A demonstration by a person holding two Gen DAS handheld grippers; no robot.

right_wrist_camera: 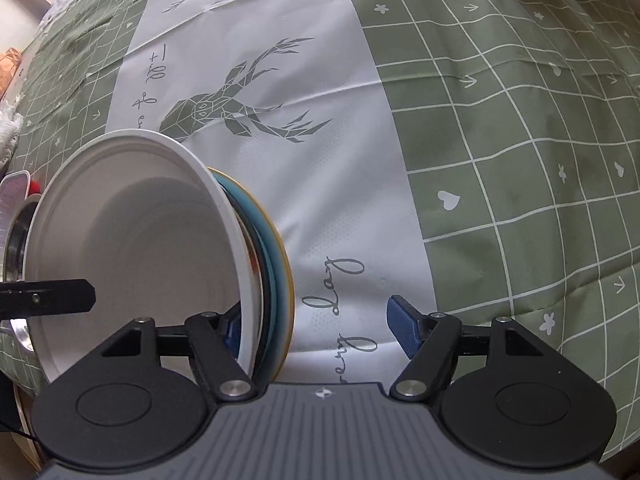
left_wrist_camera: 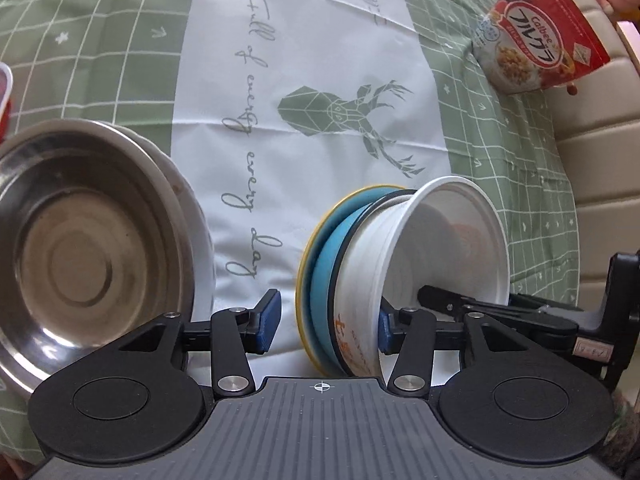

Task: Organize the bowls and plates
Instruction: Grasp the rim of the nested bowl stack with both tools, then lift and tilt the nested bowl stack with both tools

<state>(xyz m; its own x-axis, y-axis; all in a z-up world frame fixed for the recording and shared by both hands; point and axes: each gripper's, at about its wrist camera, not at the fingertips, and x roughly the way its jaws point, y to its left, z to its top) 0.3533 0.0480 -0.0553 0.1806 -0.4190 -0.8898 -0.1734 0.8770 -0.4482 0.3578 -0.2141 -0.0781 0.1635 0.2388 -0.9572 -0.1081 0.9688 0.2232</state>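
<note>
A white paper bowl (left_wrist_camera: 424,252) with orange print sits on a stack of a dark-rimmed plate, a blue plate (left_wrist_camera: 330,264) and a yellow-rimmed plate. My left gripper (left_wrist_camera: 326,320) is open, its jaws either side of this stack's near edge. My right gripper (right_wrist_camera: 316,330) is open too, straddling the same stack: the white bowl (right_wrist_camera: 140,240) and blue plate (right_wrist_camera: 276,264) lie between its jaws. Its left finger is inside the bowl. A steel bowl (left_wrist_camera: 76,248) rests on a white plate (left_wrist_camera: 200,232) at the left.
A green checked tablecloth (right_wrist_camera: 520,160) with a white deer strip covers the table. A red Calbee cereal bag (left_wrist_camera: 536,36) stands at the far right corner. A red-rimmed container (left_wrist_camera: 5,96) shows at the left edge. The table edge and a beige seat lie right.
</note>
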